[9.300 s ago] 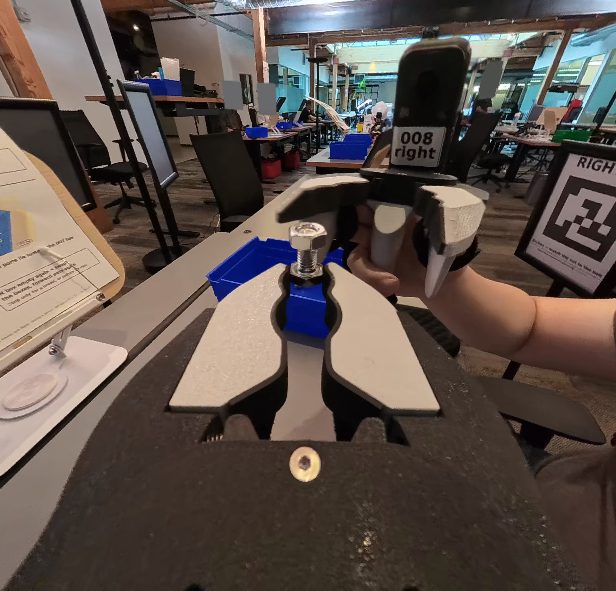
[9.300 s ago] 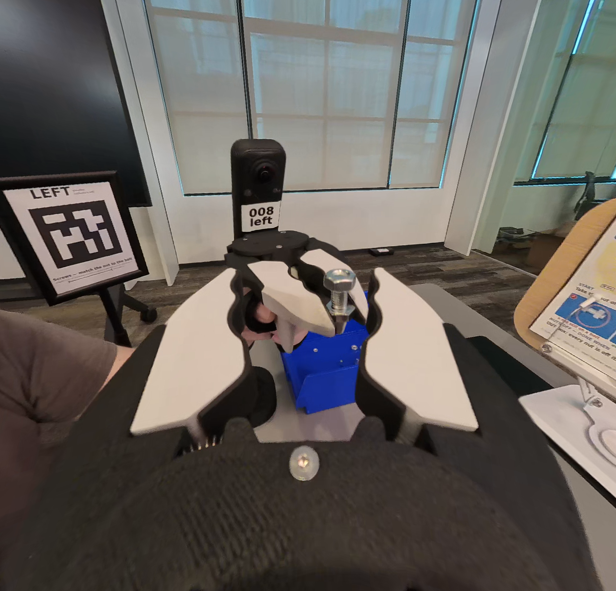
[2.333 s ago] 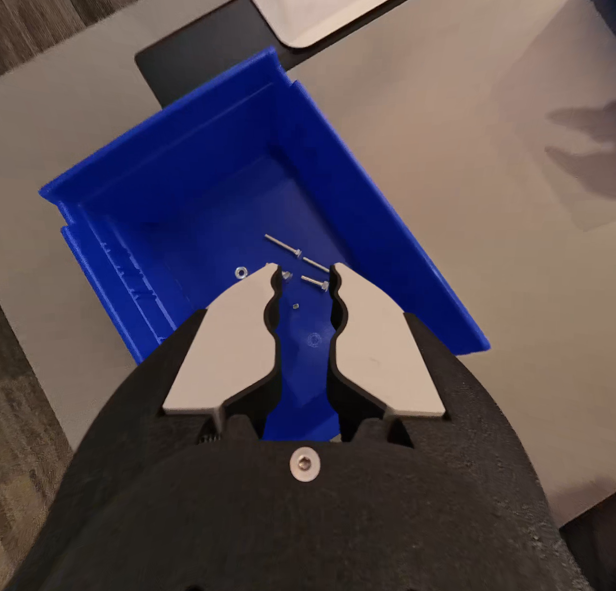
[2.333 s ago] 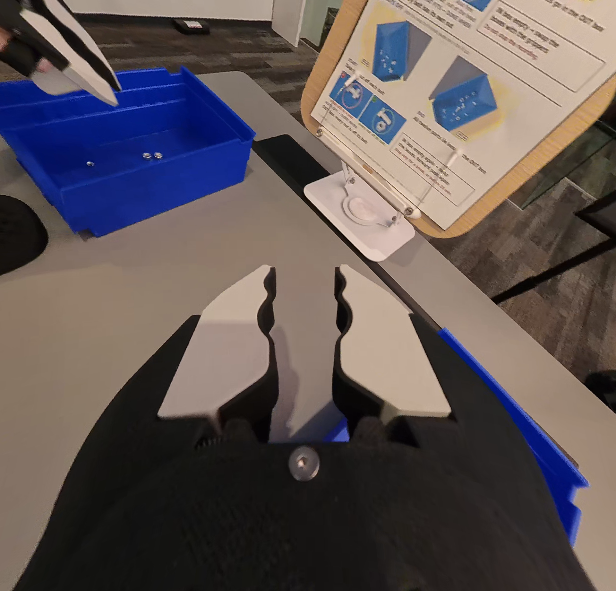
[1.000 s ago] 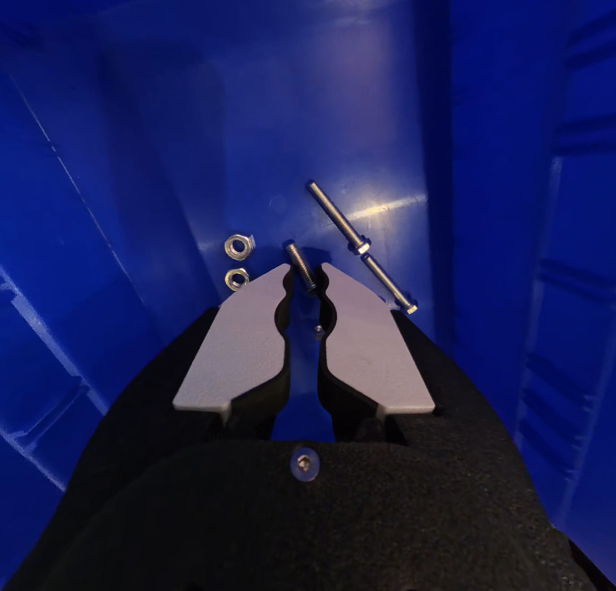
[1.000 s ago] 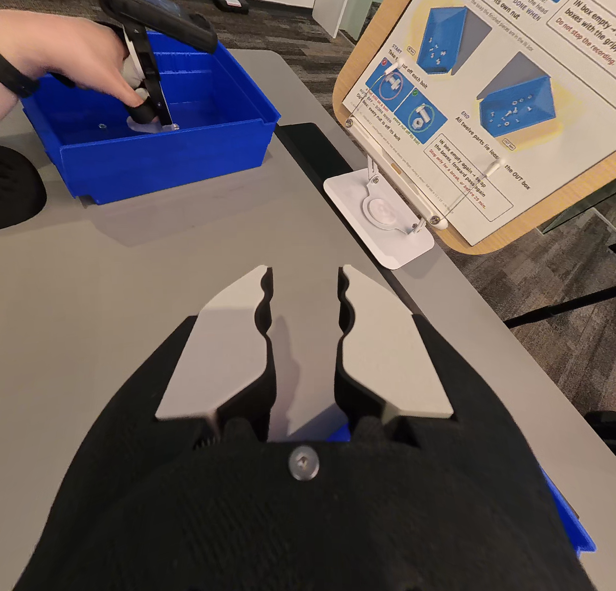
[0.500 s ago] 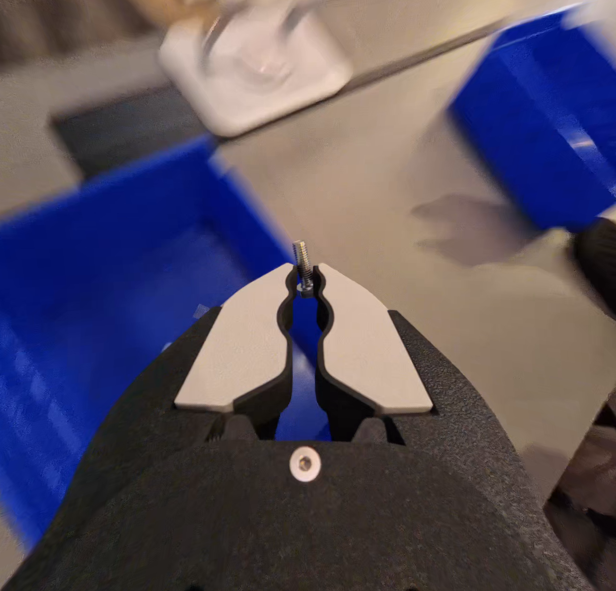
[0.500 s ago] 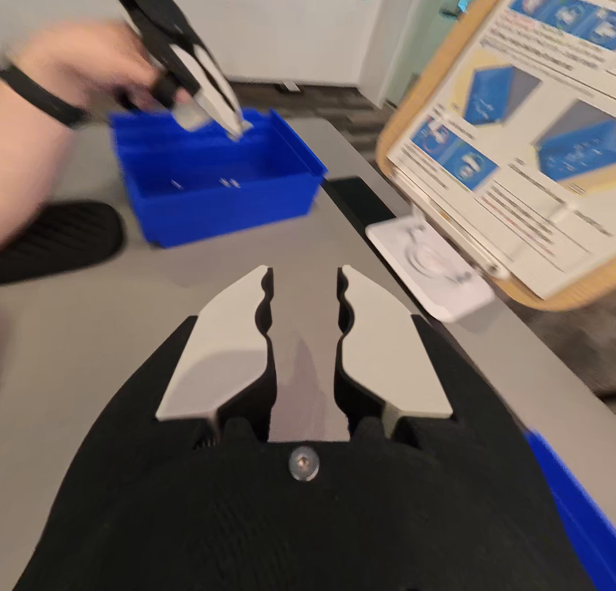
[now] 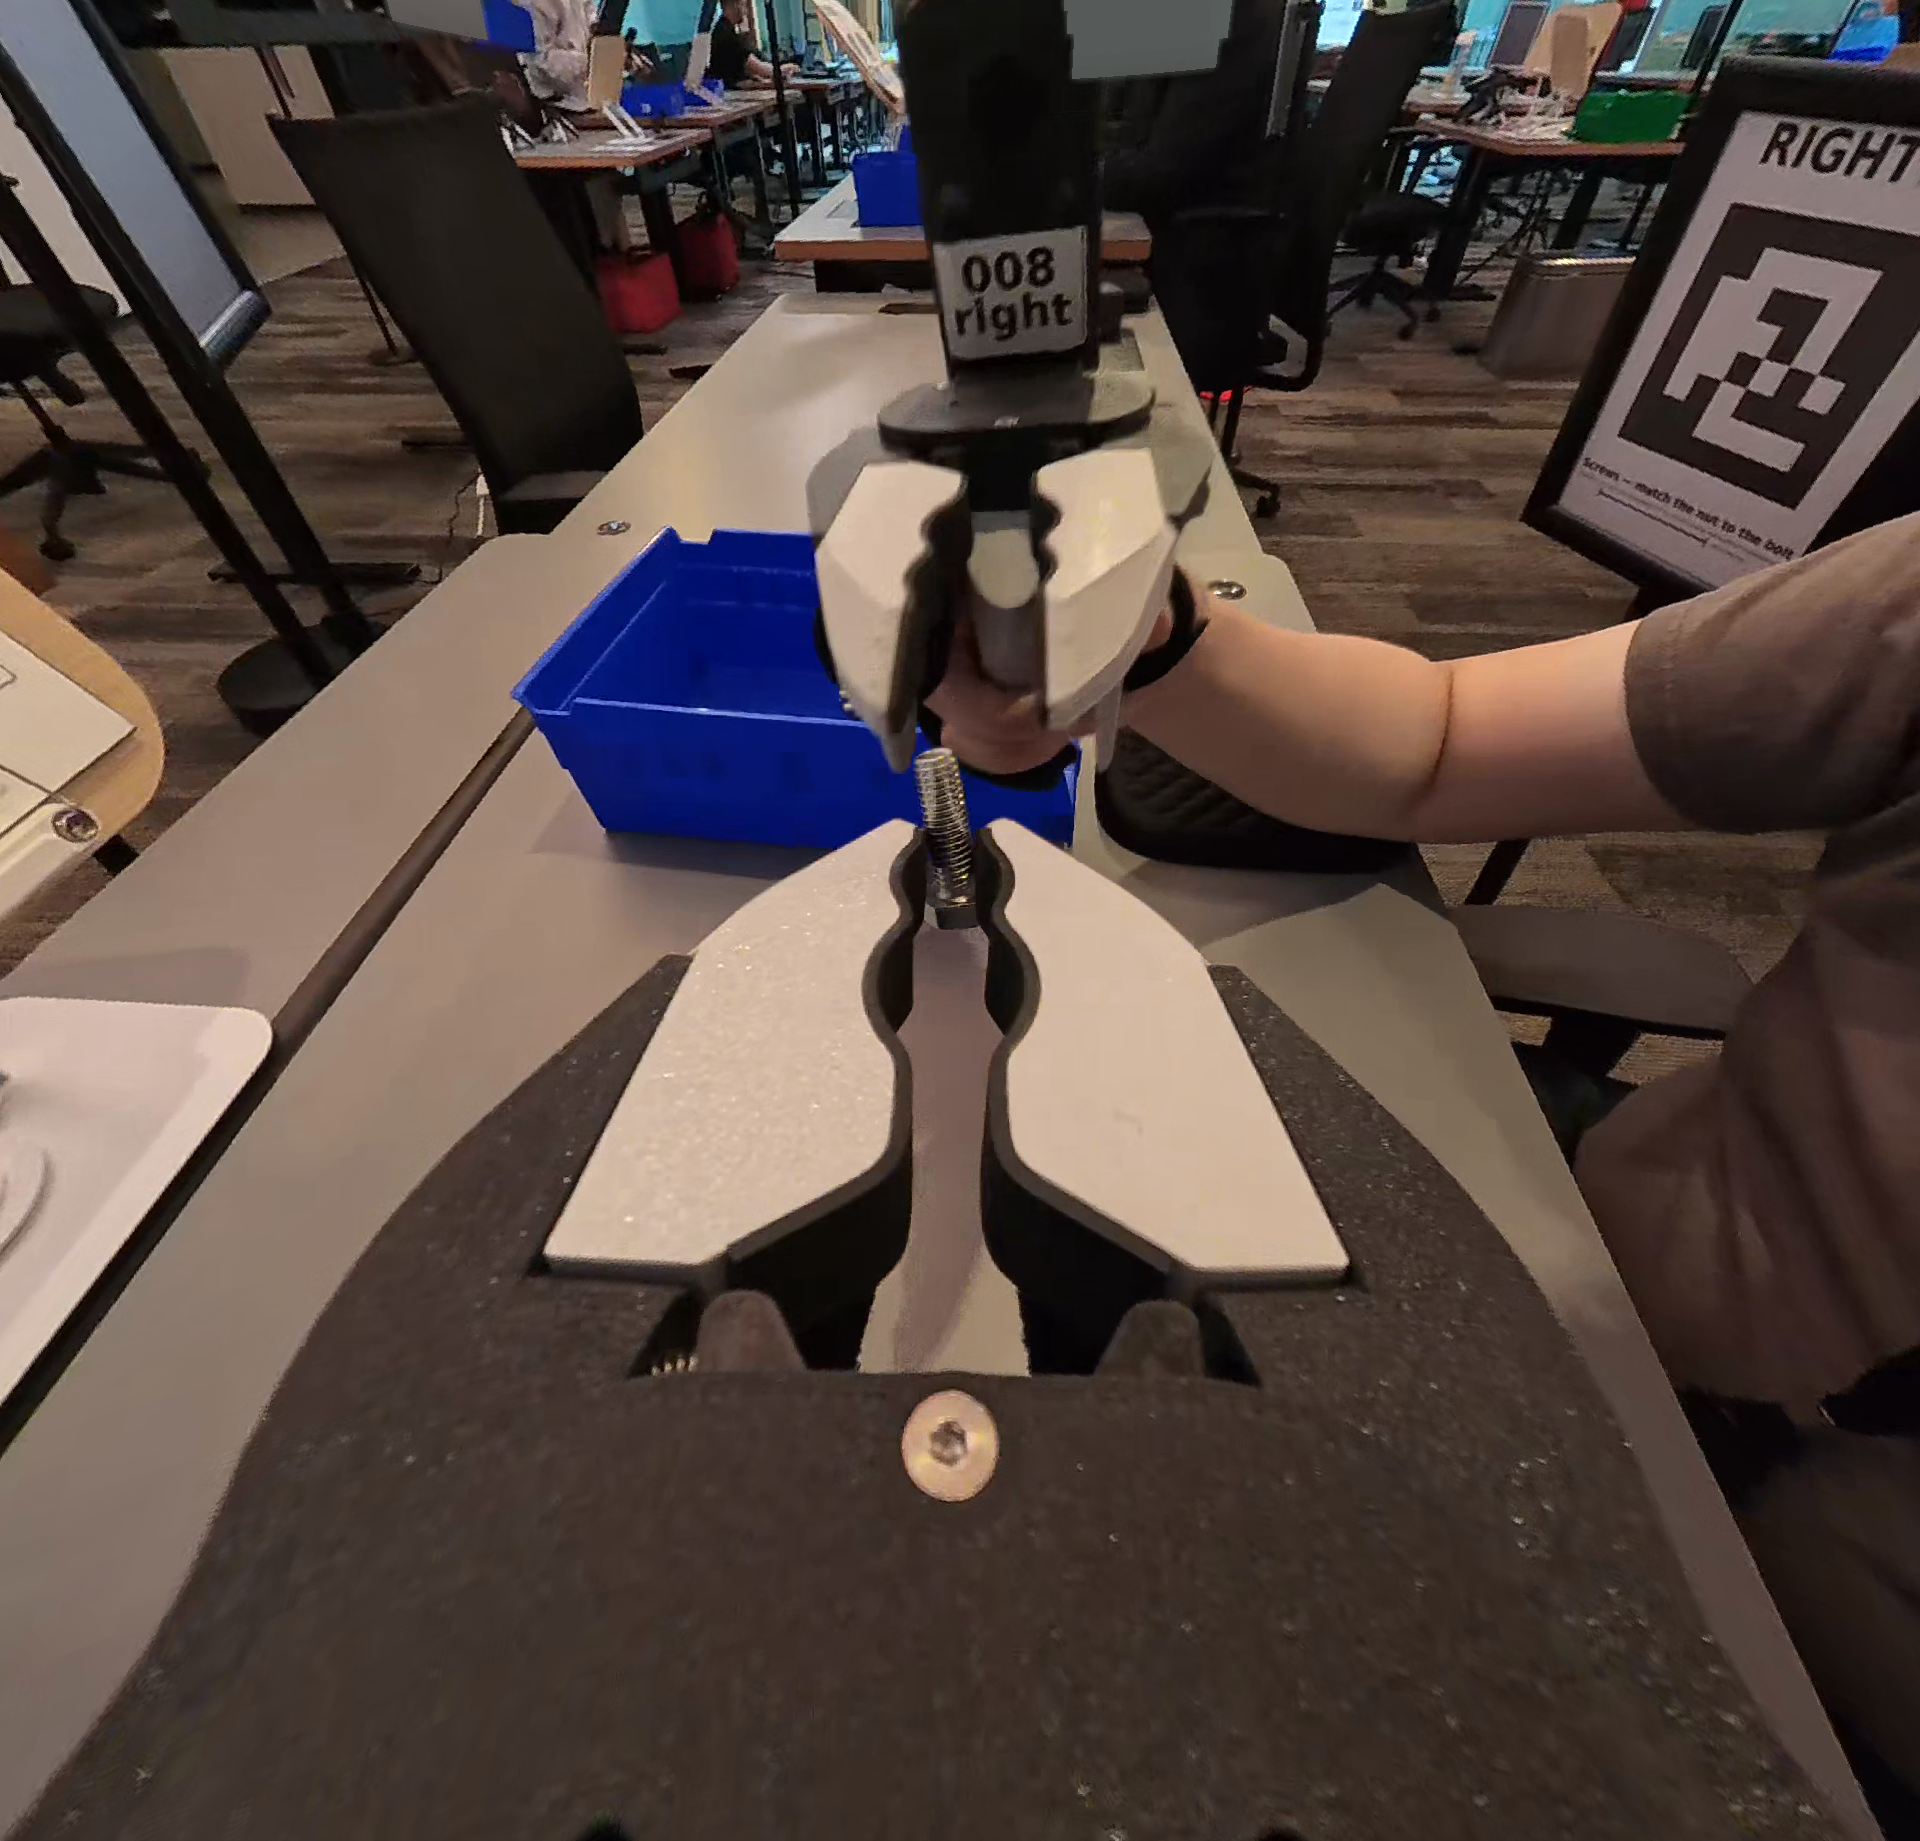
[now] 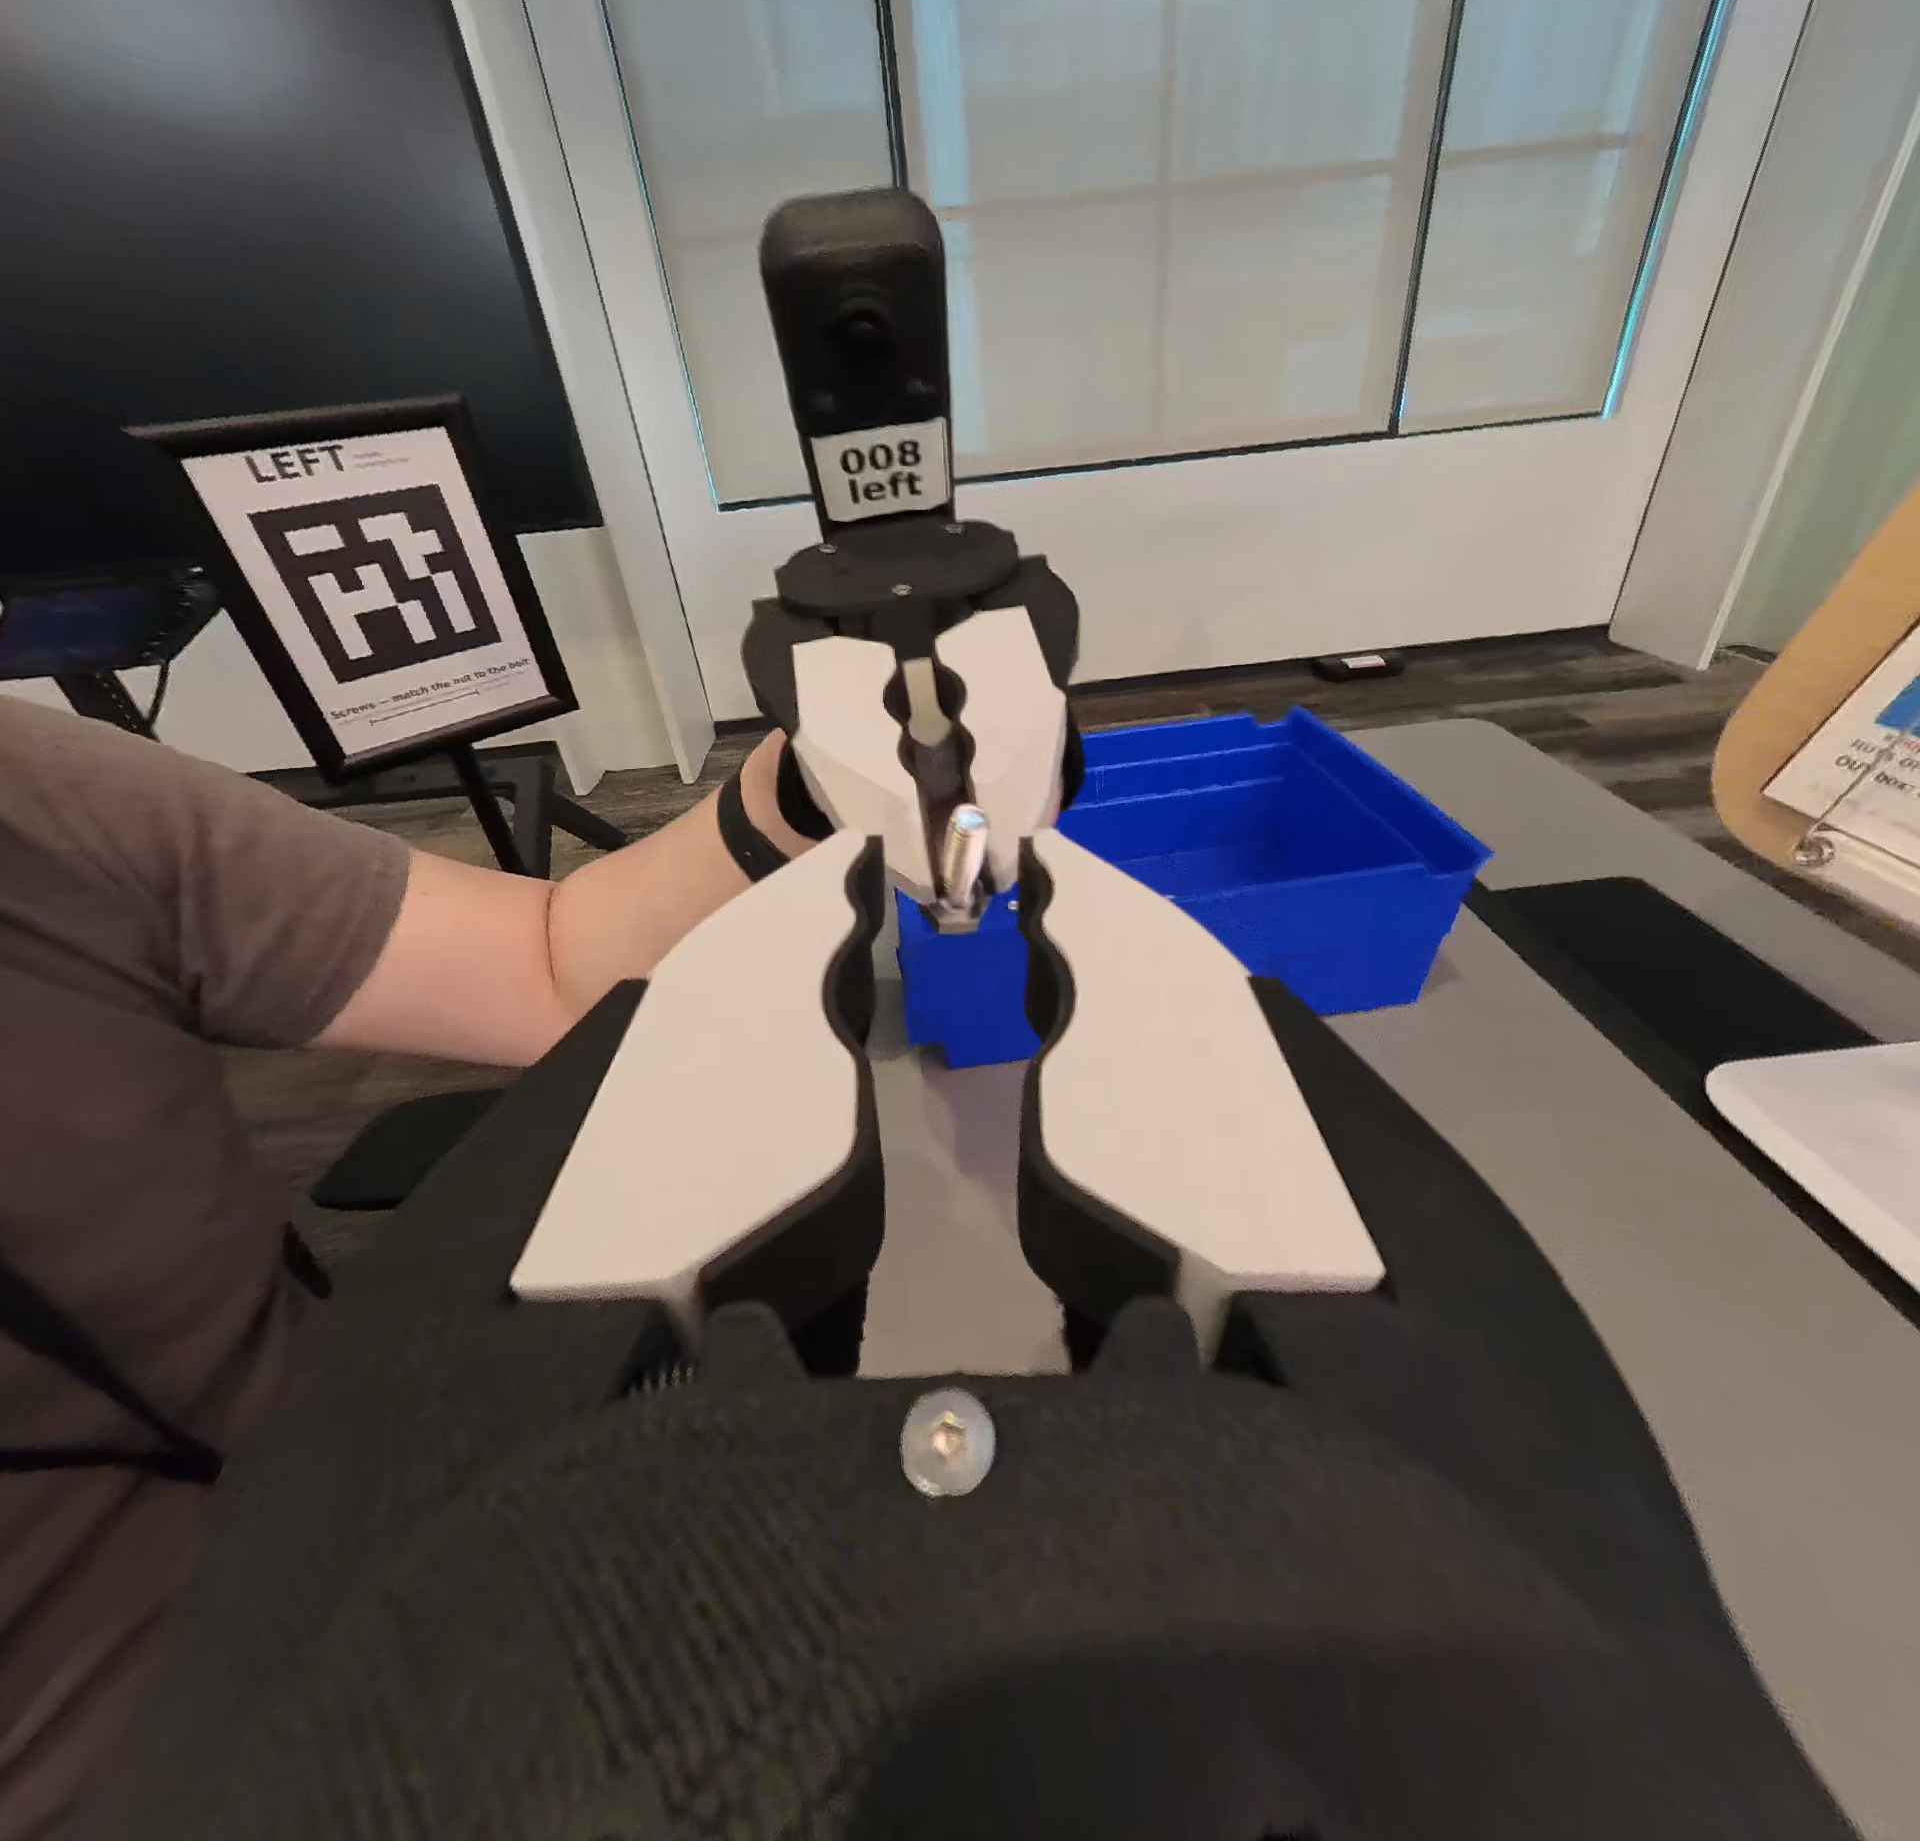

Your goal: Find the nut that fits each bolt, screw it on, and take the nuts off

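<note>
Between the two sets of tongs: I am holding the bolt (image 9: pixel 945 846) upright over the grey table (image 9: pixel 395 918), threaded end up, head down.
Bolt location: it is sitting in the tip notch of the left gripper (image 9: pixel 948 882), with the shank rising towards the right gripper (image 9: pixel 982 638).
Bolt handling: I am judging it as small, light, rigid steel; smooth and round, so likely to roll or pivot if pinched on the threads alone.
Where to take hold: I am favouring the hex head, whose flats resist turning; the free threads must stay clear for a nut.
Nut status: I am seeing no nut on the threads in either view.
Left tongs: they are drawn nearly together, clamping the bolt at its head end.
Right tongs: in the right wrist view the right gripper (image 10: pixel 945 856) is standing moderately apart, holding nothing, its tips flanking the bolt (image 10: pixel 961 861) without clear contact.
Left tongs, opposite view: the left gripper (image 10: pixel 951 835) is facing the right-hand camera, bolt tilting towards it.
Surroundings: one blue bin (image 9: pixel 707 690) is resting behind the right-hand tongs; another blue bin (image 10: pixel 1278 887) is lying behind the left-hand tongs.
</note>
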A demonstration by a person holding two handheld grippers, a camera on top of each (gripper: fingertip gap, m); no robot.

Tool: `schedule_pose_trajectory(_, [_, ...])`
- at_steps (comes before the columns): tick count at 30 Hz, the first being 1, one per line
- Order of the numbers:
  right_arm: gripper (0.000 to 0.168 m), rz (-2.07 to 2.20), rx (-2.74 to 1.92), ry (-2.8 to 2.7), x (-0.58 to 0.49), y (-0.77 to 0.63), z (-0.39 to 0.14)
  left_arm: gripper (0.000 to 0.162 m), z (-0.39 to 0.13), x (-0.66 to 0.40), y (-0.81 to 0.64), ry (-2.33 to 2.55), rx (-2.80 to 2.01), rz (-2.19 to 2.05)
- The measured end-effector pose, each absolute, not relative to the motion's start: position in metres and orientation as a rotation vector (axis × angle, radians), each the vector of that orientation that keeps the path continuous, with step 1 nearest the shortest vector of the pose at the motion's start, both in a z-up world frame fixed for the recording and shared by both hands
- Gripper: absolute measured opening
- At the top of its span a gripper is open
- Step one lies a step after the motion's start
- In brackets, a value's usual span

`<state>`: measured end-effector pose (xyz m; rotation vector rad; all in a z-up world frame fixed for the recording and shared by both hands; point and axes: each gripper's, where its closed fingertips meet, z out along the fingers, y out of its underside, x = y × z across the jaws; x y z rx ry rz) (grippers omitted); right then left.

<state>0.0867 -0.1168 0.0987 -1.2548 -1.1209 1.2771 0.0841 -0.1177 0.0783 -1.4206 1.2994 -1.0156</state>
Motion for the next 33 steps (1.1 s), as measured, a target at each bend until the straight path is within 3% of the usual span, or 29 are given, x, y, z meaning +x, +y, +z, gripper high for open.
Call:
schedule_pose_trajectory(8, [0.018,1.354,-1.276,-1.118,0.077,-0.117,0.088,0.008,0.075,0.088,-0.127,1.353,-1.413,-1.011])
schedule_pose_trajectory(10, [0.008,1.358,-1.265,-1.146,0.076,-0.12,0.086,0.008,0.073,0.088,-0.126,1.363,-1.415,-0.993])
schedule_pose_trajectory(14, [0.008,1.343,-1.277,-1.186,0.074,-0.122,0.08,0.008,0.067,0.086,-0.128,1.388,-1.441,-1.03])
schedule_pose_trajectory(19, [0.008,1.349,-1.381,-1.132,0.076,-0.107,0.07,0.024,0.065,0.067,-0.11,1.333,-1.526,-0.942])
schedule_pose_trajectory(25, [0.008,1.056,-1.88,-1.07,0.087,-0.052,-0.021,0.023,0.075,-0.036,-0.059,1.085,-1.732,-0.45])
schedule_pose_trajectory(28, [0.008,0.897,-1.931,-1.044,0.092,-0.03,-0.052,0.022,0.06,-0.114,-0.038,0.875,-1.942,-0.163])
schedule_pose_trajectory(33, [0.008,0.774,-1.856,-1.018,0.096,-0.007,-0.079,0.014,0.018,-0.17,-0.026,0.693,-2.218,-0.125])
